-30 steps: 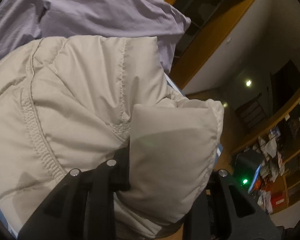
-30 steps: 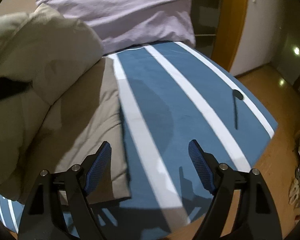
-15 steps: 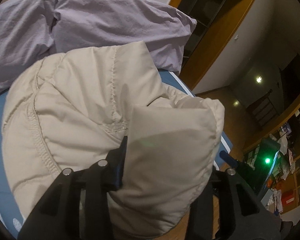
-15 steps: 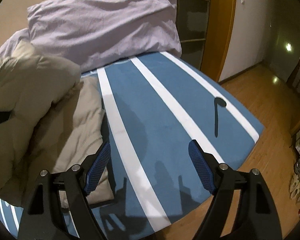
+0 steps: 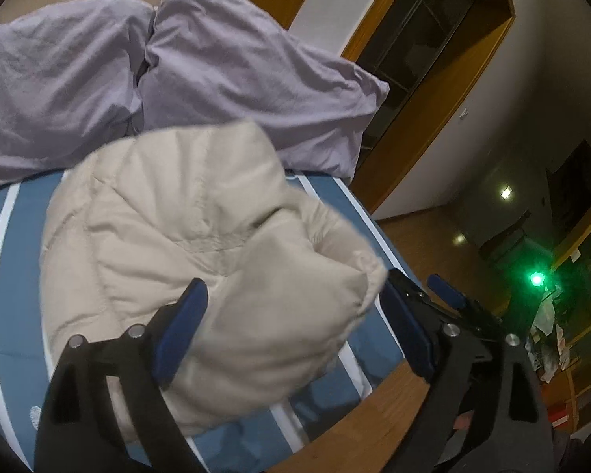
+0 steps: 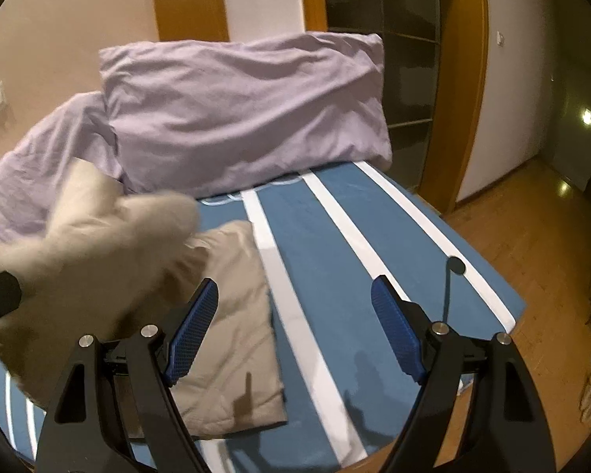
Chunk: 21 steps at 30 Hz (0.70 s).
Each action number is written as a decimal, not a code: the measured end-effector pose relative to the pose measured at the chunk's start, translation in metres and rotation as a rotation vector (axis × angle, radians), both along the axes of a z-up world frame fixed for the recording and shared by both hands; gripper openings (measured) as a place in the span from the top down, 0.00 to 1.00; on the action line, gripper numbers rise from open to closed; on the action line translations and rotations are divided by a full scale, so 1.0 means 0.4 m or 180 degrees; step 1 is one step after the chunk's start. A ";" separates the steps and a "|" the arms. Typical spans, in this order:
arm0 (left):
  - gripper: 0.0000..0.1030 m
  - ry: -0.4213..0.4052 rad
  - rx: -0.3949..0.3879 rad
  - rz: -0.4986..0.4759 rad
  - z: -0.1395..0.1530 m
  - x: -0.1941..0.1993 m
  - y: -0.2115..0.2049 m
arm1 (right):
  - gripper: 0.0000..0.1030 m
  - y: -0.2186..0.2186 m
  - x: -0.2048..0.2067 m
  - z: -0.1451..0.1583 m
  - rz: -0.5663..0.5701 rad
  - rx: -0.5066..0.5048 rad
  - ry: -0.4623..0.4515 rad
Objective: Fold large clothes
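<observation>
A beige padded jacket [image 5: 201,244] lies bunched on the blue bed with white stripes [image 5: 4,244]. My left gripper [image 5: 295,335] is open; its blue pads stand on either side of a puffy fold and do not pinch it. In the right wrist view the jacket [image 6: 232,339] lies partly flat at the left, with a blurred raised part [image 6: 98,236] above it. My right gripper [image 6: 295,327] is open and empty above the bed's near edge, to the right of the jacket. It also shows at the right of the left wrist view [image 5: 449,295].
Two lilac pillows [image 6: 240,118] lean at the head of the bed. A small dark object [image 6: 456,265] lies on the sheet [image 6: 335,260] near the right edge. Wooden floor [image 6: 532,236] and a wooden doorframe [image 6: 469,79] lie to the right. Cluttered shelves [image 5: 571,315] stand beyond.
My left gripper has opened and let go of the jacket fold, which drops blurred toward the bed. Both grippers have pulled back and up from the bed.
</observation>
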<state>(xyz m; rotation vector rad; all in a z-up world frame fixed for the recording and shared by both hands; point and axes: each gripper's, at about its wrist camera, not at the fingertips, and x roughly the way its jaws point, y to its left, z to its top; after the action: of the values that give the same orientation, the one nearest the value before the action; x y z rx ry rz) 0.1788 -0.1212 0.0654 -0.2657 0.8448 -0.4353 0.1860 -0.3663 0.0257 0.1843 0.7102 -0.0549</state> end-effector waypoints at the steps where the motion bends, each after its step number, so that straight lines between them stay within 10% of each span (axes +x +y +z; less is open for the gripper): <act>1: 0.14 -0.0024 0.0009 0.0014 0.007 -0.003 0.007 | 0.21 0.007 -0.001 0.010 0.0020 0.0011 -0.0019; 21: 0.14 0.0139 0.0237 0.0838 -0.049 0.015 0.271 | 0.22 0.256 0.069 0.131 0.0809 0.0014 -0.0148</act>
<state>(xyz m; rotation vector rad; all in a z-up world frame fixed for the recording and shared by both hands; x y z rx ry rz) 0.1846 -0.0128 0.0457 -0.3136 0.8533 -0.1524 0.2137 -0.2640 0.0780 0.0981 0.6828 0.1933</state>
